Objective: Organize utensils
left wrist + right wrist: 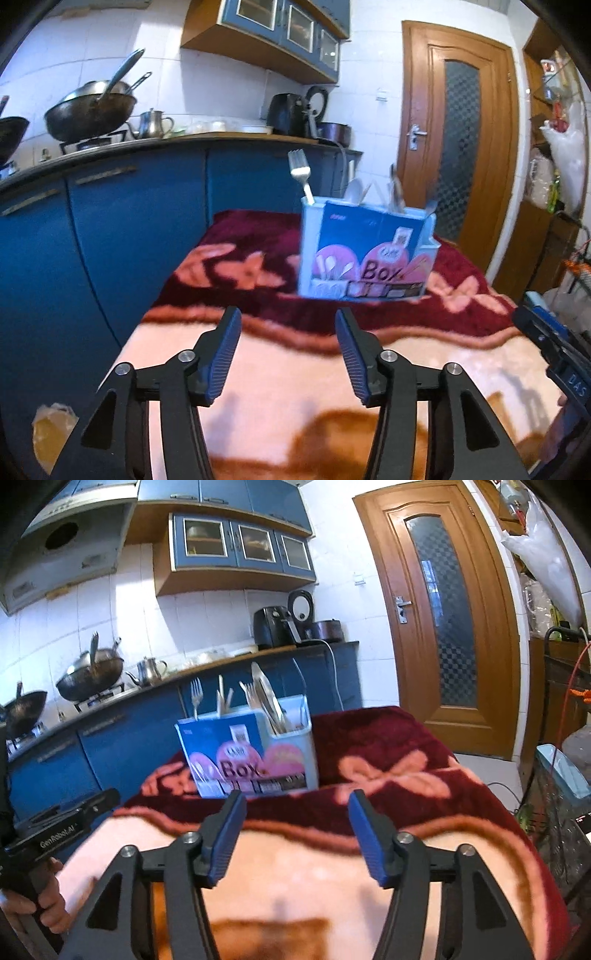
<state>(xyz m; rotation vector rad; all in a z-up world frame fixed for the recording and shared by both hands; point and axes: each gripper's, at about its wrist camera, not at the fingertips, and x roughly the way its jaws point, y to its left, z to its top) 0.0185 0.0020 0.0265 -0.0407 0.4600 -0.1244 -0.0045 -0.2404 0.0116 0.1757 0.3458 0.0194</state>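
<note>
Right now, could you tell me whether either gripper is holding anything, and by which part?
Nothing is held: the left gripper and right gripper both have open, empty jaws.

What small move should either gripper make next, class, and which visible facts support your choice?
Probably pull both back from the utensil box and look for loose cutlery. Left gripper and right gripper are open and empty; the fork and other utensils already stand in the box, and none shows on the blanket.
</note>
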